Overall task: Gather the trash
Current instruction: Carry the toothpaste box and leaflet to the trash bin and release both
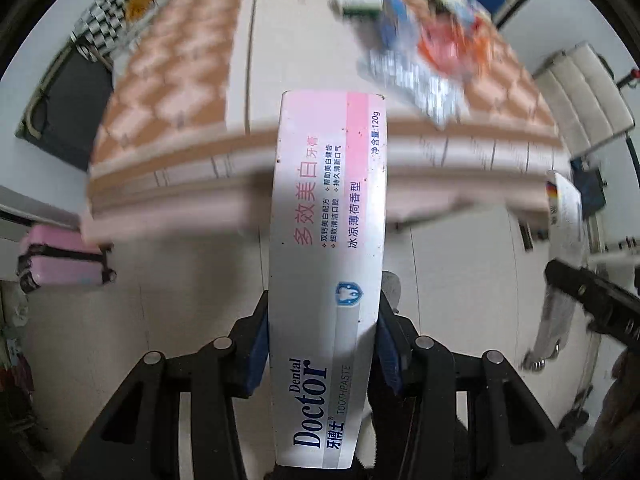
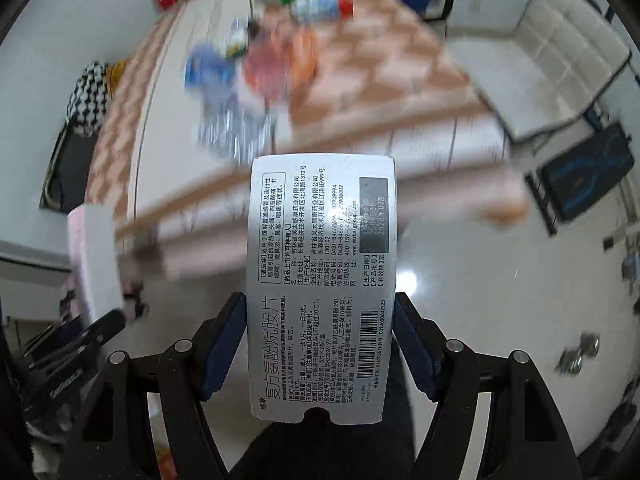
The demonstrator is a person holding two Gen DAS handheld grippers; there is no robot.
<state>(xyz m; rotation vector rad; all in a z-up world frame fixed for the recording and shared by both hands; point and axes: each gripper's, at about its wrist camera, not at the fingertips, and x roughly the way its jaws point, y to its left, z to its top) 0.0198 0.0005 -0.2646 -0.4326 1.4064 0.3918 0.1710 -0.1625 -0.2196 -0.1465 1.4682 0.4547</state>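
My left gripper (image 1: 323, 332) is shut on a long white and pink toothpaste box (image 1: 326, 216), held above the floor in front of the table. My right gripper (image 2: 320, 332) is shut on a white medicine box (image 2: 322, 264) printed with black text and a barcode. The medicine box also shows at the right edge of the left wrist view (image 1: 564, 208), and the toothpaste box at the left of the right wrist view (image 2: 94, 256). Several blurred wrappers and packets (image 1: 416, 40) lie in a pile on the table, also in the right wrist view (image 2: 248, 76).
The table (image 1: 168, 80) has an orange checked cloth (image 2: 380, 64) and a white centre strip. A pink suitcase (image 1: 60, 262) stands on the floor at left. A white chair (image 2: 536, 68) stands at right, a black bag (image 2: 588, 172) beside it. The floor is glossy white.
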